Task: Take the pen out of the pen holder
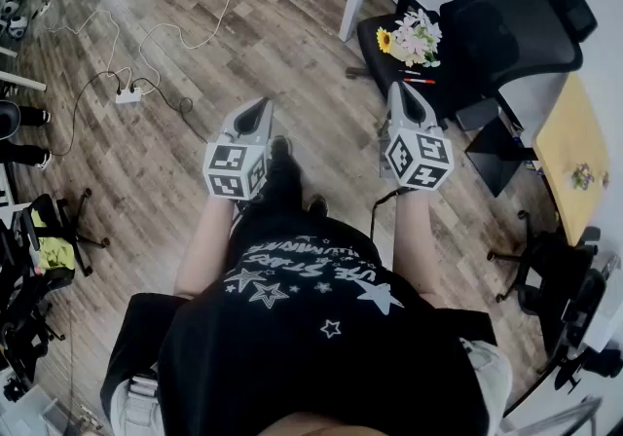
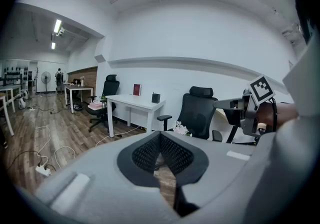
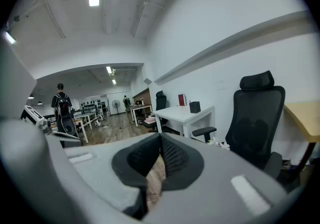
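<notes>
Wood floor; left claw, right claw forward, closed.

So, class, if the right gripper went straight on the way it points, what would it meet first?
Probably the white desk; the right gripper aims just left of the black chair's armrest, though depth is unclear.
</notes>
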`<control>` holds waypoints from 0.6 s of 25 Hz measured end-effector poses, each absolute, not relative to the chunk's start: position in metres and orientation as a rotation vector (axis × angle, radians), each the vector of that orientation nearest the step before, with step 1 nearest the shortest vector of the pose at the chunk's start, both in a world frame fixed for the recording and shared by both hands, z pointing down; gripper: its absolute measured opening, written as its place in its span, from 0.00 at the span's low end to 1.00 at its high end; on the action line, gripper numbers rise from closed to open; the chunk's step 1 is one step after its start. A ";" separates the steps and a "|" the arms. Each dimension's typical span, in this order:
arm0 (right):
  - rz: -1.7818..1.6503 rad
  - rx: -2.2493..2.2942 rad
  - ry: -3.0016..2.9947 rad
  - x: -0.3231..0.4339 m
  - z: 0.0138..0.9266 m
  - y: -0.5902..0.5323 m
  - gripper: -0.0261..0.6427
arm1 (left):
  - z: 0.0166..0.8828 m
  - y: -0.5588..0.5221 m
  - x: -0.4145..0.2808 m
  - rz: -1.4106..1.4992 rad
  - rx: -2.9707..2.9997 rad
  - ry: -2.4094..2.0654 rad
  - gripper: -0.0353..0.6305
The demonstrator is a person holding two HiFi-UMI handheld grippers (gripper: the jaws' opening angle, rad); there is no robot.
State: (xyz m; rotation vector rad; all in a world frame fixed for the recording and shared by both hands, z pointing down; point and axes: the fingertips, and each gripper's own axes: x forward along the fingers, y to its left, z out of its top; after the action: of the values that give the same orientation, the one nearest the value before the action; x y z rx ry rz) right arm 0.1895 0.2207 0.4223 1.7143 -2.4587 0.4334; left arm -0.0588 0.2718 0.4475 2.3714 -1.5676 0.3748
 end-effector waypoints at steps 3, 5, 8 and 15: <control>0.405 1.724 -2.452 0.190 0.419 0.230 0.05 | 0.441 0.282 -0.056 0.319 2.367 -1.547 0.07; 0.394 1.716 -2.456 0.189 0.418 0.234 0.05 | 0.437 0.285 -0.055 0.307 2.364 -1.552 0.07; 0.398 1.710 -2.457 0.186 0.420 0.237 0.05 | 0.435 0.287 -0.058 0.311 2.367 -1.570 0.07; 0.440 1.677 -2.442 0.174 0.435 0.231 0.05 | 0.449 0.288 -0.073 0.316 2.313 -1.581 0.07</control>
State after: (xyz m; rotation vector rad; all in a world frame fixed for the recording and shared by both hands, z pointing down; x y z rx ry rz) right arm 0.1737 0.2310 0.4354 1.6771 -2.4424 0.4400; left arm -0.0732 0.2879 0.4489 2.3132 -1.5806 0.3159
